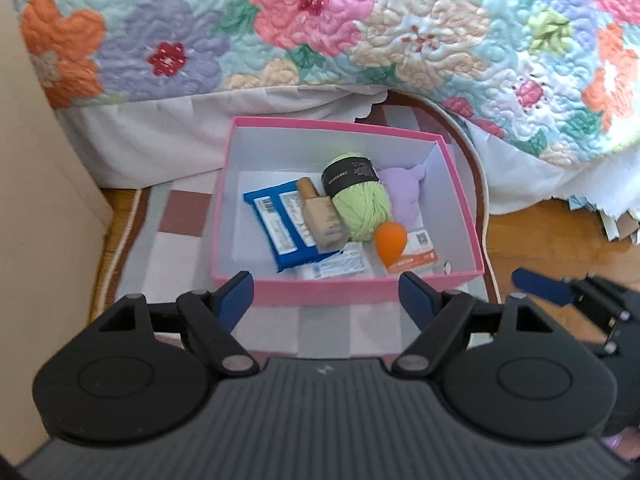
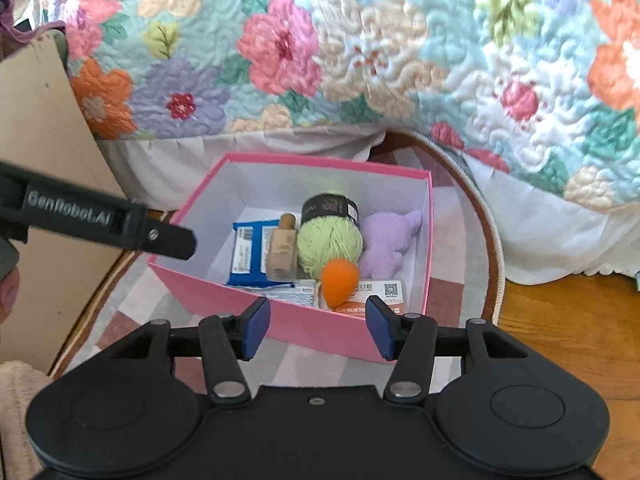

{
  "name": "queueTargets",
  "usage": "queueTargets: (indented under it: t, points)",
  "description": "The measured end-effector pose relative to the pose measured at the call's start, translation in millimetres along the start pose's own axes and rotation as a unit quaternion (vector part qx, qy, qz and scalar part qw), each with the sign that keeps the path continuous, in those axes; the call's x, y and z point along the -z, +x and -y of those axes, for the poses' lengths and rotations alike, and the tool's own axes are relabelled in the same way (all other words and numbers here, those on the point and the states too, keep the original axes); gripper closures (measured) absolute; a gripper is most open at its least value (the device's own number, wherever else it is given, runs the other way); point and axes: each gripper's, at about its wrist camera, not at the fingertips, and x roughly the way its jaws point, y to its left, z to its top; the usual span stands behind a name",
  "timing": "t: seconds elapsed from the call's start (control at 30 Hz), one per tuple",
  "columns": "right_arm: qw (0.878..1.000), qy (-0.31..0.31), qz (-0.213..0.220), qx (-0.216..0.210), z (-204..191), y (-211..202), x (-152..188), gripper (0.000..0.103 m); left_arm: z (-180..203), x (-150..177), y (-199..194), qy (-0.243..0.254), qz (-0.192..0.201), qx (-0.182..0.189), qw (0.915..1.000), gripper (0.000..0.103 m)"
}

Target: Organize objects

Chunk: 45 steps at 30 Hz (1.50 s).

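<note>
Your left gripper [image 1: 326, 294] and right gripper [image 2: 318, 326] hover spread, empty, above one pink box [image 1: 320, 294]: one yarn ball [image 1: 362, 208], one orange sponge [image 1: 391, 243], one bottle [image 1: 324, 220]

Location: home bedroom, floor level beside a bed. Evidence: quilted floral bedspread [image 1: 320, 20] hangs over the bed edge, w/ a white bed skirt [image 1: 160, 140] below it. Floor is wood [image 1: 560, 240], partly covered by a round checked rug [image 1: 180, 216] w/ brown border. A beige furniture panel [image 1: 40, 160] stands at left. A pink box [image 1: 320, 292] on the rug holds household/personal items, incl. a green yarn ball [image 1: 362, 208] and a makeup bottle [image 1: 320, 216].
</note>
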Motion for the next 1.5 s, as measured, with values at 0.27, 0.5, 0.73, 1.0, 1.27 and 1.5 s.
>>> queueTargets:
  t: [0.27, 0.5, 0.73, 1.0, 1.27, 1.5]
  points:
    - [1.0, -0.002, 0.012, 0.01, -17.5, -44.1, 6.1, 0.033, -11.4, 28.3, -53.7, 0.026, 0.015, -0.018, 0.9994, 0.017]
    - [1.0, 0.008, 0.01, 0.015, -28.9, -71.3, 21.0, 0.019, -27.4, 51.5, -79.3, 0.002, 0.022, -0.024, 0.9995, 0.009]
    - [0.999, 0.031, -0.004, 0.018, -32.7, -85.0, 35.1, 0.012, -37.0, 70.2, -93.3, -0.028, 0.013, -0.026, 0.9992, 0.006]
    - [0.997, 0.023, -0.038, 0.056, -41.4, -88.0, 41.6, 0.011, -28.9, 80.0, -101.9, -0.011, 0.003, -0.036, 0.9993, 0.004]
    - [0.995, 0.045, -0.059, 0.06, -36.3, -85.6, 46.0, 0.011, -31.5, 91.7, -93.2, -0.01, -0.015, -0.044, 0.9989, 0.004]
    - [0.994, 0.052, -0.067, 0.065, -34.7, -84.1, 49.1, 0.011, -29.4, 95.5, -90.8, 0.009, -0.03, -0.058, 0.9978, 0.004]
